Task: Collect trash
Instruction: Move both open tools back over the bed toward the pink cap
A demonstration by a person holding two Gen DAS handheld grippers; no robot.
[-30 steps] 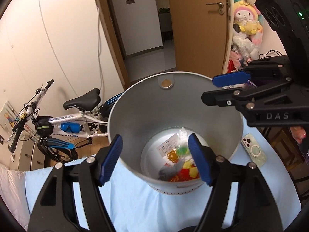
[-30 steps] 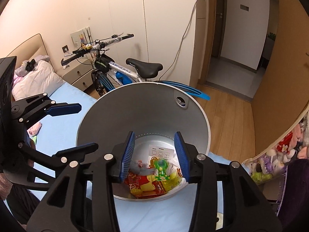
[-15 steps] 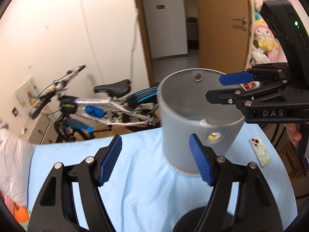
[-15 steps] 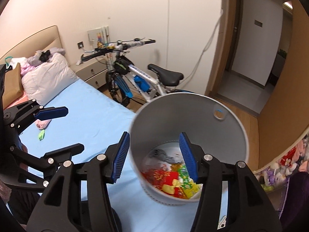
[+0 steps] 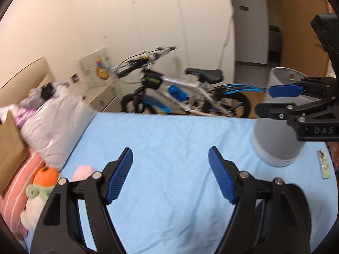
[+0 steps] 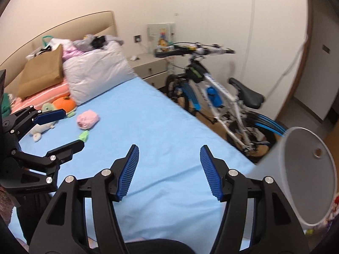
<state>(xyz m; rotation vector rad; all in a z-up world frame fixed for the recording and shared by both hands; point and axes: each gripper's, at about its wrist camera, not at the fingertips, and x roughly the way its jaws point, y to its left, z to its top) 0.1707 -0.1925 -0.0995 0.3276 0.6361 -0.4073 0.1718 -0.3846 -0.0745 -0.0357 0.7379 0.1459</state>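
A grey trash bin (image 5: 275, 135) stands on the blue bed sheet at the right; it also shows at the right edge of the right wrist view (image 6: 305, 175). A pink crumpled wad (image 6: 88, 119) and a small green scrap (image 6: 84, 136) lie on the sheet toward the pillows; the wad also shows in the left wrist view (image 5: 83, 171). My left gripper (image 5: 170, 174) is open and empty over the sheet, and shows at the left of the right wrist view (image 6: 61, 130). My right gripper (image 6: 169, 172) is open and empty, beside the bin (image 5: 273, 100).
The blue sheet (image 5: 169, 135) covers the bed. A white pillow (image 6: 95, 74), a brown paper bag (image 6: 42, 72) and plush toys (image 6: 63, 103) lie at the head. A bicycle (image 6: 211, 97) stands beside the bed. A phone (image 5: 324, 164) lies near the bin.
Both grippers have swung left, away from above the bin toward the head of the bed. The bin has slid to the right edge of both views. Both stay open.
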